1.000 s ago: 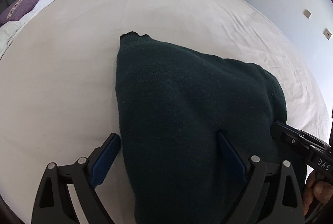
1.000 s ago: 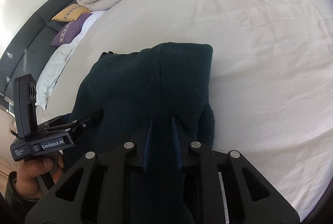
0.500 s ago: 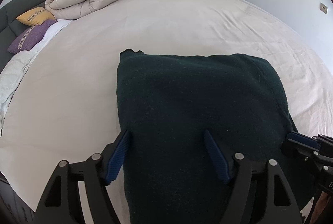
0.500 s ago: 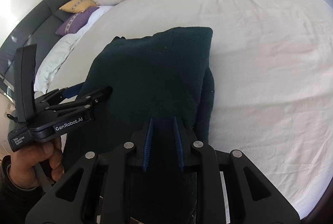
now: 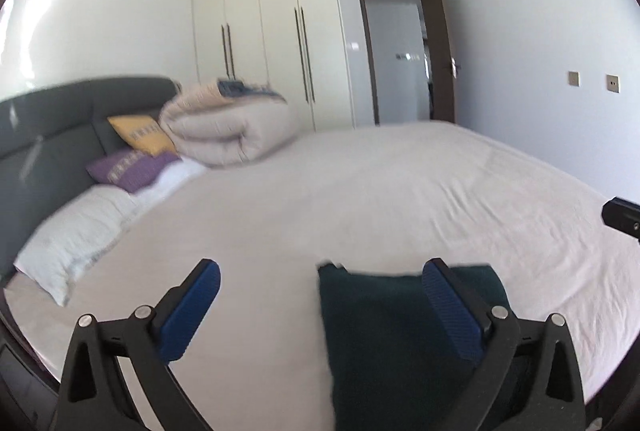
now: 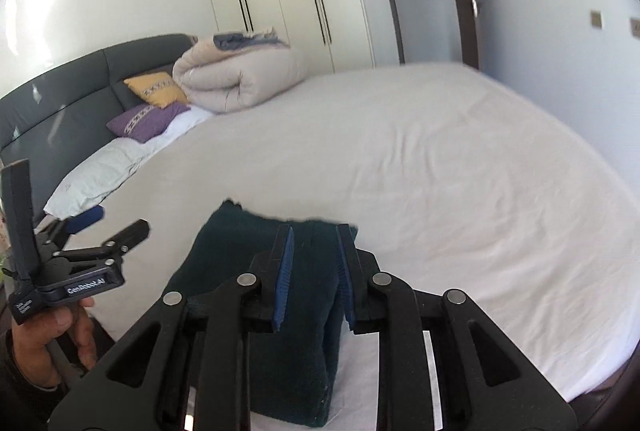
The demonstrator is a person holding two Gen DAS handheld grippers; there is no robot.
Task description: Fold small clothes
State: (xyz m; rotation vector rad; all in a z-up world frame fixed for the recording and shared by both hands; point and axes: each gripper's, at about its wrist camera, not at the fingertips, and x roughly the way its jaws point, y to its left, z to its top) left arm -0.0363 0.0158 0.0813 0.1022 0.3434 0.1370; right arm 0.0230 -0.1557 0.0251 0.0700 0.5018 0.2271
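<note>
White wrinkled bedsheet; folded rectangular dark-green knit sweater.

Left wrist view: I look low along the left gripper from the near edge of the bed, facing the wardrobe and door.

Right wrist view: same facing, set slightly right, close over the dark green garment.

Shared: garment, bed, headboard, rolled duvet, pillows.
</note>
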